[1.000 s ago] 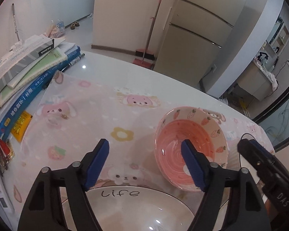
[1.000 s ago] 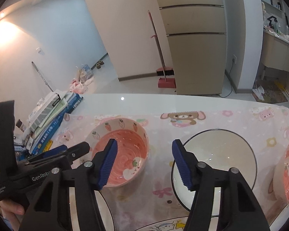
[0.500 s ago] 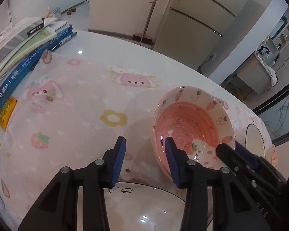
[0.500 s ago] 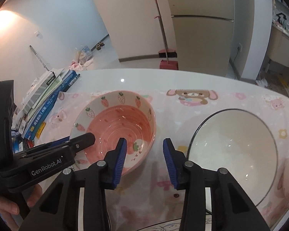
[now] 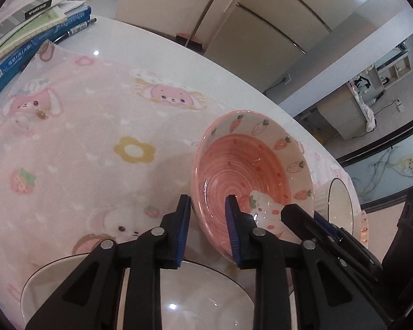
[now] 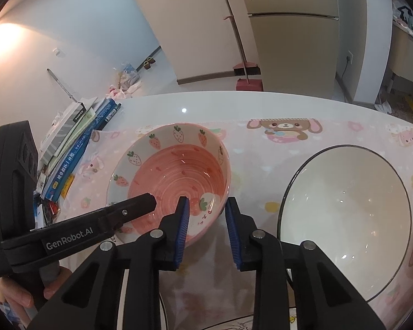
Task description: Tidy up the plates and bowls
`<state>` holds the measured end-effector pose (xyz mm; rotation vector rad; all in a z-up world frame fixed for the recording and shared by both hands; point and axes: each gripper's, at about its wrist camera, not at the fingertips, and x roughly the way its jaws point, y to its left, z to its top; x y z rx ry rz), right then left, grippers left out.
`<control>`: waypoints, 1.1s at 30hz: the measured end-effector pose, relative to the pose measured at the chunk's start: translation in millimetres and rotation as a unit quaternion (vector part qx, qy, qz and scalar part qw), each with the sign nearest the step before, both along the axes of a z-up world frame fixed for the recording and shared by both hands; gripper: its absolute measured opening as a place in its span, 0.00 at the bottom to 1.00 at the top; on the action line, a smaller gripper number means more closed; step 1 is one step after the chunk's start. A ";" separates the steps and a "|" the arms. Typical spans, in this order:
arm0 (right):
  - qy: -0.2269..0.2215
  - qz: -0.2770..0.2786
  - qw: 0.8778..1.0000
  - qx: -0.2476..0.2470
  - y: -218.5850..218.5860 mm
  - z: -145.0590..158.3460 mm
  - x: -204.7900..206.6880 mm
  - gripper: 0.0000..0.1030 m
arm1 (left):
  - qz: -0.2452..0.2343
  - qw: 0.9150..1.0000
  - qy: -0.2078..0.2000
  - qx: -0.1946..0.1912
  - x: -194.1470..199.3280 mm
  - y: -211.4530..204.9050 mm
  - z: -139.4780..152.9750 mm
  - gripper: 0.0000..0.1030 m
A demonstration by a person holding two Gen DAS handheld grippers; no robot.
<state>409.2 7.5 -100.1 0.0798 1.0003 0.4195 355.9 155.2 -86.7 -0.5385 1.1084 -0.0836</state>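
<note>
A pink bowl with strawberries stands on the pink cartoon tablecloth. My left gripper straddles the bowl's left rim, one blue pad outside and one inside. Its jaws are closing, and I see no firm press on the wall. My right gripper straddles the opposite, right rim in the same way, jaws closing, with a slight gap at the outer pad. Each gripper shows in the other's view: the right gripper and the left gripper.
A large white bowl with a black rim sits right of the pink bowl. A white dish lies under my left gripper. Stacked books line the table's left side. A person's hand holds the left tool.
Both grippers have dropped toward the pink bowl, and their jaws have narrowed from wide apart to close around its two opposite rims. The bowl looms larger in both views.
</note>
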 end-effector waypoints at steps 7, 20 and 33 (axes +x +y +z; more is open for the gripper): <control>-0.015 -0.003 1.000 -0.025 5.5 -0.7 -2.8 0.29 | 0.006 1.000 -0.002 0.001 -1.1 -0.2 0.9 0.24; -0.003 -0.013 0.999 0.029 -6.5 20.1 -8.9 0.19 | 0.013 0.998 -0.044 0.033 -15.0 5.1 19.3 0.18; 0.077 0.000 0.996 0.049 8.0 -5.8 -3.6 0.20 | 0.049 0.998 -0.009 0.032 -15.6 27.5 9.3 0.12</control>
